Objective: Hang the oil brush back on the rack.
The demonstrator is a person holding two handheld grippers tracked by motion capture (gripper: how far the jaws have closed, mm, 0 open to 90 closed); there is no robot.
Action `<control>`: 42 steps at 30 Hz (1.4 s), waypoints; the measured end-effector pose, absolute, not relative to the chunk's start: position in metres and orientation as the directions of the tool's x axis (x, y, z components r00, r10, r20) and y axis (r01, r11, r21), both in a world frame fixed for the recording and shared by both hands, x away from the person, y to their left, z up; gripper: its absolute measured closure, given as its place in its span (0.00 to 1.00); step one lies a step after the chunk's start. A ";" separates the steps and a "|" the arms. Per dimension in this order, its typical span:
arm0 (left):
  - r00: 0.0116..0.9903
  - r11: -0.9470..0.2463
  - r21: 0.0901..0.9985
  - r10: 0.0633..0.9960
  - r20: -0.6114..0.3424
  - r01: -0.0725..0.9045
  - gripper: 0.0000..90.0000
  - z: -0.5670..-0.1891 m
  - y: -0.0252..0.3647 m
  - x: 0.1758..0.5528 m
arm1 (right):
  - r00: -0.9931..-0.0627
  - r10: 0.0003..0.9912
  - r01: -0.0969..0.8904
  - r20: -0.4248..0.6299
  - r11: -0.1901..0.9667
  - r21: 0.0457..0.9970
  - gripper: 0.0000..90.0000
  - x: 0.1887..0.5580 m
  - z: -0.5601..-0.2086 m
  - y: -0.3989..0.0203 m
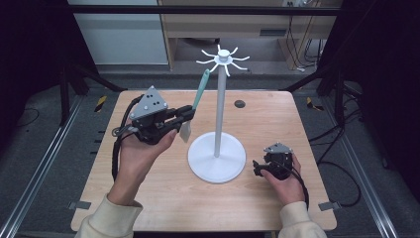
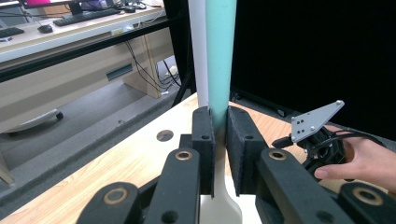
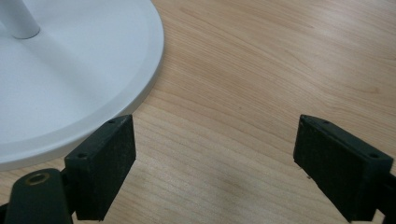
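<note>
On the left of the table (image 1: 148, 198), my left gripper (image 1: 187, 113) is raised above the wood, its fingers (image 2: 204, 140) clamped on a spatula (image 1: 199, 91) with a teal handle and a pale blade. I hold it by the neck, where handle meets blade, so the handle rises up and away toward the far side while the blade hangs below the fingers. In the left gripper view the teal handle stands just in front of the white pole.

At the middle stands a white rack (image 1: 217, 156): a round base on the table, a tall thin pole, and a ring of hooks (image 1: 223, 58) at its top. The spatula's handle tip is near the hooks, to their left and a little lower.

To the right of the base, my right gripper (image 1: 257, 167) sits low at the table, pointing left toward the base. Its fingers (image 3: 105, 163) are wide apart with bare wood between them, the rim of the base just beyond the left finger.
</note>
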State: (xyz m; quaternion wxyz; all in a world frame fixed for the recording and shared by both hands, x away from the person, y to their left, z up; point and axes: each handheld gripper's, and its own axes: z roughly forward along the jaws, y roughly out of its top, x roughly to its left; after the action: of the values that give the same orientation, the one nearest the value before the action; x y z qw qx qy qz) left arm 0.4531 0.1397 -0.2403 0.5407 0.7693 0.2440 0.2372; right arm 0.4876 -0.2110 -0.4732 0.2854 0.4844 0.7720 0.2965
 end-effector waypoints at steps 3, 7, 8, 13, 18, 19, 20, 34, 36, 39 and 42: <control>0.776 -0.294 0.947 0.625 0.087 0.131 0.91 -0.239 0.138 0.454 | -0.367 0.917 0.579 -0.152 0.354 0.735 0.15 0.488 -0.473 -0.211; 0.767 -0.308 0.942 0.634 0.097 0.136 0.91 -0.238 0.135 0.455 | -0.368 0.917 0.578 -0.152 0.353 0.736 0.15 0.487 -0.473 -0.211; 0.767 -0.310 0.941 0.635 0.096 0.139 0.91 -0.238 0.134 0.456 | -0.368 0.917 0.577 -0.152 0.353 0.736 0.15 0.487 -0.473 -0.211; 0.764 -0.320 0.936 0.637 0.098 0.147 0.91 -0.239 0.130 0.459 | -0.370 0.916 0.576 -0.155 0.357 0.735 0.15 0.487 -0.473 -0.212; 0.763 -0.329 0.933 0.638 0.106 0.146 0.91 -0.239 0.126 0.462 | -0.369 0.917 0.577 -0.153 0.355 0.736 0.15 0.487 -0.473 -0.212; 0.763 -0.326 0.934 0.638 0.105 0.145 0.91 -0.238 0.126 0.463 | -0.370 0.916 0.576 -0.154 0.357 0.736 0.15 0.487 -0.473 -0.212; 0.763 -0.325 0.935 0.638 0.105 0.144 0.91 -0.238 0.126 0.463 | -0.370 0.916 0.576 -0.153 0.356 0.736 0.15 0.487 -0.473 -0.212; 0.767 -0.330 0.933 0.633 0.105 0.144 0.91 -0.241 0.124 0.465 | -0.367 0.918 0.575 -0.150 0.350 0.739 0.15 0.487 -0.473 -0.212; 0.767 -0.329 0.933 0.634 0.105 0.144 0.91 -0.241 0.125 0.466 | -0.367 0.918 0.576 -0.149 0.350 0.739 0.15 0.487 -0.473 -0.212; 0.768 -0.332 0.932 0.632 0.107 0.144 0.91 -0.241 0.125 0.466 | -0.366 0.919 0.576 -0.149 0.349 0.739 0.15 0.487 -0.473 -0.212; 0.767 -0.328 0.934 0.633 0.104 0.145 0.92 -0.241 0.124 0.466 | -0.367 0.918 0.576 -0.152 0.352 0.737 0.15 0.488 -0.473 -0.212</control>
State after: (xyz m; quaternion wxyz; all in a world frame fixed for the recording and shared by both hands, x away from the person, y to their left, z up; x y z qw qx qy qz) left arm 0.4661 0.1243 -0.2414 0.5235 0.7808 0.2490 0.2332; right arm 0.4876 -0.2117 -0.4730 0.2859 0.4846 0.7709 0.2986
